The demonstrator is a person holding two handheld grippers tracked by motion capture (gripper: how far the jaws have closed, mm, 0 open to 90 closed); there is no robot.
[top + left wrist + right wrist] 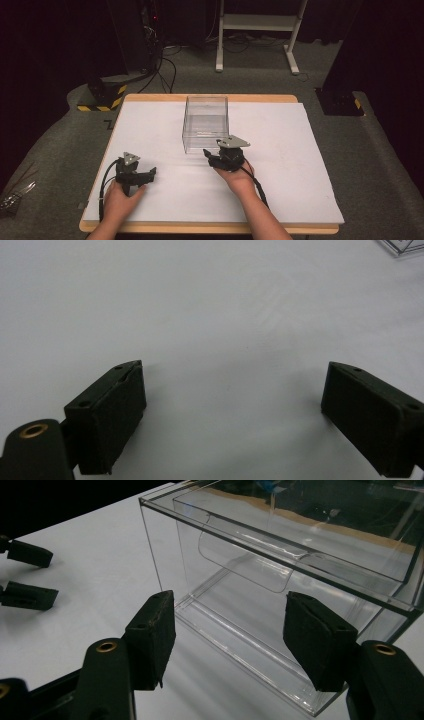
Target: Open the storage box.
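Observation:
A clear plastic box [205, 122] stands empty on the white table sheet [285, 150], just behind its middle. In the right gripper view the box [280, 555] shows an inner panel with a curved cut-out. My right gripper [209, 154] lies right before the box's near right corner; its jaws [227, 610] stand open and frame the box's lower front edge without touching it. My left gripper [150, 174] rests on the sheet at the front left, open, with bare sheet between its pads [235, 375]. The left gripper [29, 575] also appears far left in the right gripper view.
A corner of the box [400, 245] peeks in at the top right of the left gripper view. Beyond the table stand a white metal frame [257, 22], a black-and-yellow striped block [102, 97] on the floor, and a dark plate [340, 102].

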